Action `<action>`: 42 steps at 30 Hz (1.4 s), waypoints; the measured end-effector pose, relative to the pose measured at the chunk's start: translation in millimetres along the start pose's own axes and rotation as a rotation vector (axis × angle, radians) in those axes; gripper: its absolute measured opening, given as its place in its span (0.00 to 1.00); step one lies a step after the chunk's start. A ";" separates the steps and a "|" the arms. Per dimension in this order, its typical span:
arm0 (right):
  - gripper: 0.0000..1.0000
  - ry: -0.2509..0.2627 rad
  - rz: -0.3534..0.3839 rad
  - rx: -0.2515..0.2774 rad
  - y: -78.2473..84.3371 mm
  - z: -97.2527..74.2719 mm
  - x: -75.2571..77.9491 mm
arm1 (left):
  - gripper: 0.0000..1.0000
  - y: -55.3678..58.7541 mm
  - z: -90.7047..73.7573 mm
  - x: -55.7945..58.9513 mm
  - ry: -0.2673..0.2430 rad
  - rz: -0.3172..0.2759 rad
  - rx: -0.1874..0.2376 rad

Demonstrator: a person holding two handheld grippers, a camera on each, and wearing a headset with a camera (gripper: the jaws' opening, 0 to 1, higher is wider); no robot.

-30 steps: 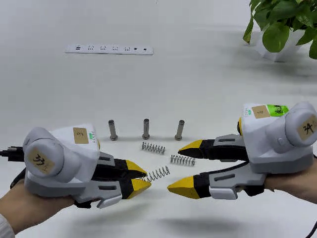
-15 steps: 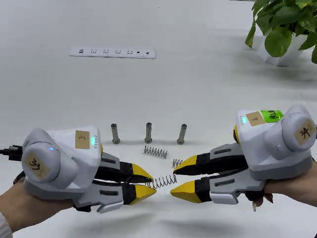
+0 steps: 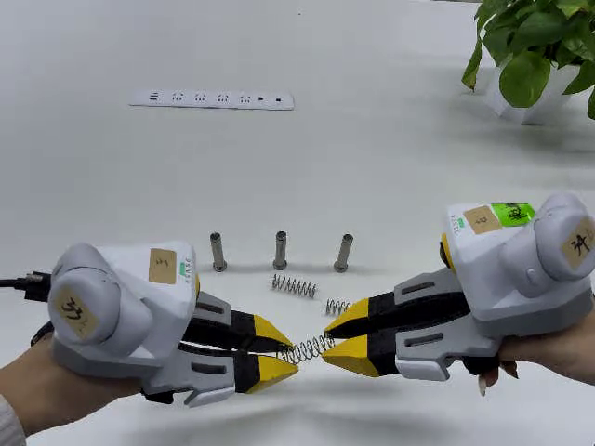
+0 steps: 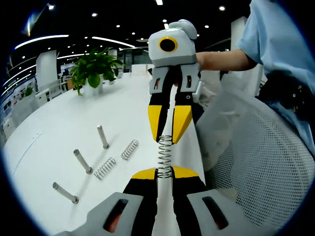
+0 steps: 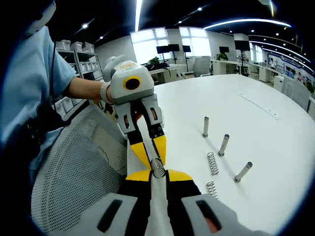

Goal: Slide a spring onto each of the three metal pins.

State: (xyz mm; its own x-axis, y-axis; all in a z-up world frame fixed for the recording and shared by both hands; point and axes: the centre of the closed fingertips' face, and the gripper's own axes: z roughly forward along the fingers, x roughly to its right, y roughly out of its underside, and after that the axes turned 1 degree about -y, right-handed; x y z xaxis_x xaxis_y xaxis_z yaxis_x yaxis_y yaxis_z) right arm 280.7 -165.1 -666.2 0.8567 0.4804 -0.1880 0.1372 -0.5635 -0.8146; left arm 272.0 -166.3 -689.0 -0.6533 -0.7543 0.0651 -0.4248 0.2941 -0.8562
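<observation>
Three upright metal pins [image 3: 218,251] [image 3: 280,249] [image 3: 343,252] stand in a row on the white table. One spring [image 3: 307,349] hangs in the air between the two grippers. My left gripper [image 3: 284,357] is shut on its left end, and my right gripper [image 3: 331,341] pinches its right end. In the left gripper view the spring [image 4: 165,155] runs from my own jaws up to the facing right gripper [image 4: 167,138]. The right gripper view has the spring [image 5: 157,168] at my jaw tips. Two more springs [image 3: 295,285] [image 3: 337,306] lie flat in front of the pins.
A white power strip [image 3: 212,98] lies at the far side of the table. A potted plant [image 3: 535,46] stands at the back right. A mesh chair [image 4: 256,147] sits beside the table edge, with the person's body behind the grippers.
The right gripper's jaws were wide apart and have come together on the free end of the spring that the left gripper holds. Both grippers moved slightly closer.
</observation>
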 end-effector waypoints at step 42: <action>0.16 -0.159 -0.232 -0.313 1.9 1.8 -6.6 | 0.09 -18.0 16.0 2.6 -0.007 0.013 0.057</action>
State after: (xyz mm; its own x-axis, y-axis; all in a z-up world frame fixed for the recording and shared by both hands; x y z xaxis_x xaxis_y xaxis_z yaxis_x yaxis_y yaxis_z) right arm 274.3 -168.1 -667.5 0.7013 0.7024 -0.1220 0.4827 -0.5938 -0.6438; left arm 287.9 -183.0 -681.6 -0.6537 -0.7550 0.0507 -0.3799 0.2696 -0.8849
